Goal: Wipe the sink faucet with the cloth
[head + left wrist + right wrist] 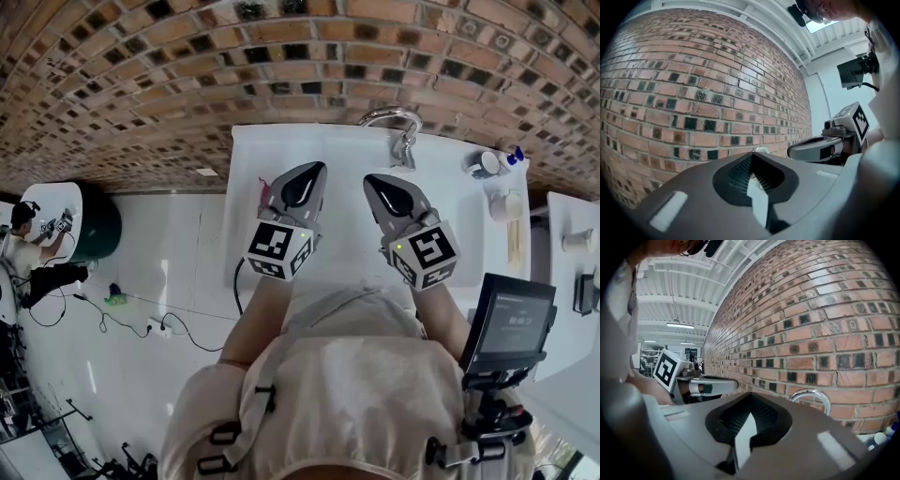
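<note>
The chrome faucet (394, 122) curves up at the back of the white sink counter (281, 150), against the brick wall. Both grippers hover side by side over the counter, short of the faucet. My left gripper (309, 173) is shut, and I see no cloth between its jaws in the left gripper view (752, 155). My right gripper (375, 183) is also shut and empty (750, 395), with the faucet (813, 395) just beyond it to the right. A small pinkish-grey scrap (263, 190) shows beside the left gripper; I cannot tell whether it is the cloth.
A brick wall (187, 84) backs the counter. Cups and a blue-capped bottle (515, 155) stand at the counter's right end. A screen on a stand (511, 323) sits at the lower right. A person (23, 234) is far off on the left floor.
</note>
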`<state>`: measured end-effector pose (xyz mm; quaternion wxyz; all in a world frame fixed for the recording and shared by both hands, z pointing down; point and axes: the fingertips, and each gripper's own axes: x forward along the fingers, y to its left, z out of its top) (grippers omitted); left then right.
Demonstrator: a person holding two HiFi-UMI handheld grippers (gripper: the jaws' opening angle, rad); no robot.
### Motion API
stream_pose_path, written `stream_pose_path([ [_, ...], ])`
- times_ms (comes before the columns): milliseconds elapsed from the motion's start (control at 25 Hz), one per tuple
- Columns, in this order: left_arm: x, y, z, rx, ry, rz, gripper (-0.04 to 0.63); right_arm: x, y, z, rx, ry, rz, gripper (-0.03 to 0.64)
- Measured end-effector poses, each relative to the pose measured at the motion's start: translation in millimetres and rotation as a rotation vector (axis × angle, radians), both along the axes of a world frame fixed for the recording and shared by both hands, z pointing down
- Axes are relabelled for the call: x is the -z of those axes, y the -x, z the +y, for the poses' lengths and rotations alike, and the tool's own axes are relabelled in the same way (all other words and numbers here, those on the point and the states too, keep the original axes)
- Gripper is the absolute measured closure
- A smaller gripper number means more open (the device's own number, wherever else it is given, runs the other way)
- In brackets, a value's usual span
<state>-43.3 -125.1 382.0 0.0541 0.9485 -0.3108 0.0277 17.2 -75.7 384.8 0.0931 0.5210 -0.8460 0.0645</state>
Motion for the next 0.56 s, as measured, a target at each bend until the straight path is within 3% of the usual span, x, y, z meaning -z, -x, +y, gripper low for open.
stream_pose_path([
  [200,-7,-6,5,-0.006,0.049,0.010,0.594,3,-5,6,-0.010,-0.011,-0.006,0.624],
  [560,2,-35,18,-0.077,0.030,0.030,0.594,8,-24,14,-0.056,-0.028,0.005,0.624],
])
